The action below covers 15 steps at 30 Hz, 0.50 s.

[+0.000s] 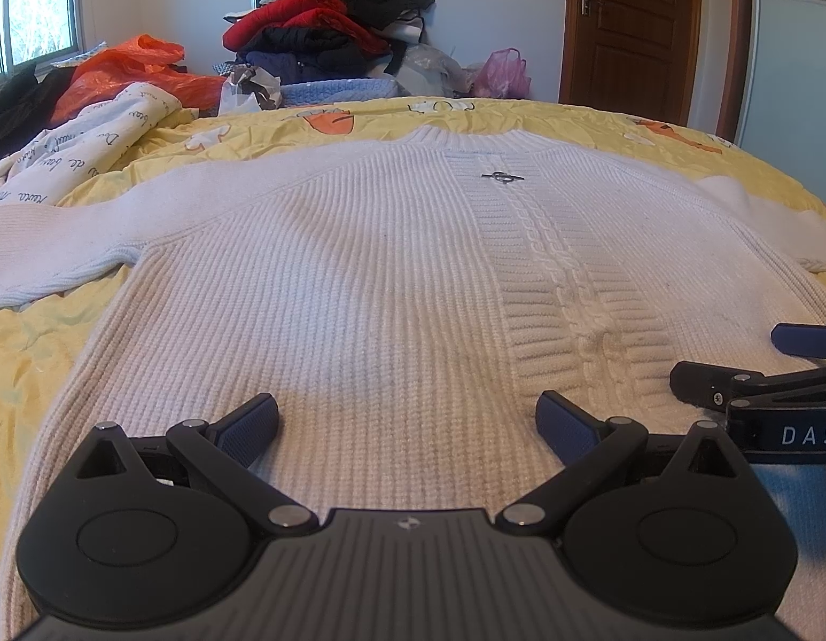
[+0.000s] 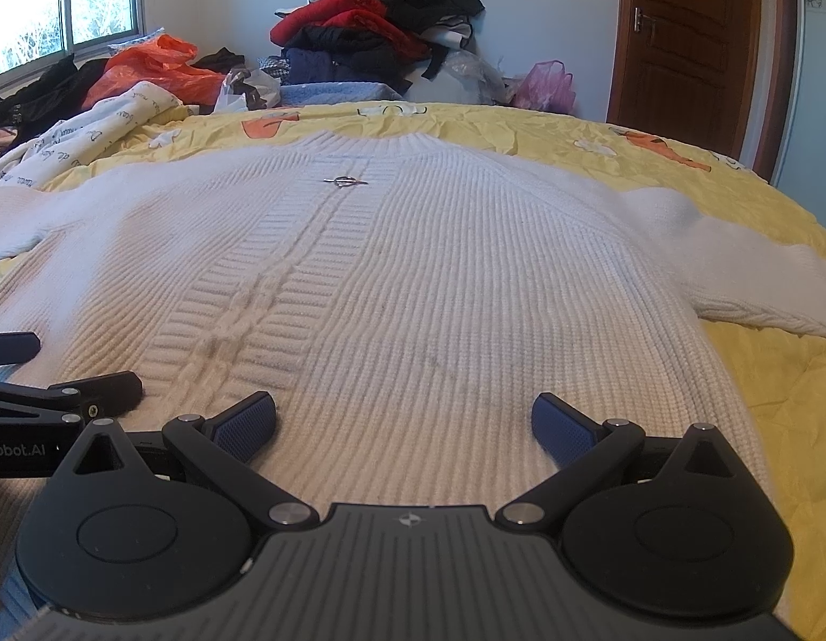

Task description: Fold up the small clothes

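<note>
Yellow bedspread [image 1: 49,352] under a flat white sweater [image 1: 359,278]; left gripper [image 1: 407,419] and right gripper [image 2: 405,419] side by side at hem, jaws spread, readied for folding.

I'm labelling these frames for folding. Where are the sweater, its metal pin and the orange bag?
sweater [image 1: 359,278]: left wrist view, on the ribbed chest.
pin [image 2: 344,180]: right wrist view, on its ring, below the collar.
orange bag [image 1: 140,67]: left wrist view, on its crumpled top.
</note>
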Available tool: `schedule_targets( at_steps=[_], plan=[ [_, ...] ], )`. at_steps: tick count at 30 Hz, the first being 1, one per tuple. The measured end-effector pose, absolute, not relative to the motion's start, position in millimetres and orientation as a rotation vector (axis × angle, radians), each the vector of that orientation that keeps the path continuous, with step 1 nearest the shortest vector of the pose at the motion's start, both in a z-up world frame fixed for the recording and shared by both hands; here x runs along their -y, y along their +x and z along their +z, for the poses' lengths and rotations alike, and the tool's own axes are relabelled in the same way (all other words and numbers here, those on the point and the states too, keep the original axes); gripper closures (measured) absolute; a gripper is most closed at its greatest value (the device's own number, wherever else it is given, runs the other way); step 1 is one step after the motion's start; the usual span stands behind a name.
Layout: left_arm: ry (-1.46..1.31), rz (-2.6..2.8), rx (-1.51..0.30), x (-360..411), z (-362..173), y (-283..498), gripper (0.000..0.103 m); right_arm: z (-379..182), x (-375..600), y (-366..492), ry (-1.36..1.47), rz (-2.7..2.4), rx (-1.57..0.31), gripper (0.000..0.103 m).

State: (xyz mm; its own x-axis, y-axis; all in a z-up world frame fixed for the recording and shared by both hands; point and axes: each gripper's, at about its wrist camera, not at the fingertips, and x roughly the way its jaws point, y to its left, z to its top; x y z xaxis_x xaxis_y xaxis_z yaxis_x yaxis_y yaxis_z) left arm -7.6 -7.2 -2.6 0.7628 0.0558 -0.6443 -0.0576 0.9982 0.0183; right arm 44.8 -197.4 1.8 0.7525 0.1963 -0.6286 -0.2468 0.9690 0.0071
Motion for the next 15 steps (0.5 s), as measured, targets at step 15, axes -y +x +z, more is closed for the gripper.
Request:
schedule_targets(
  at_steps=[15],
  plan=[
    [-0.004,0.062,-0.7,7,-1,-8,0.0,22,231,43,0.061,0.396,-0.643,0.0]
  ],
)
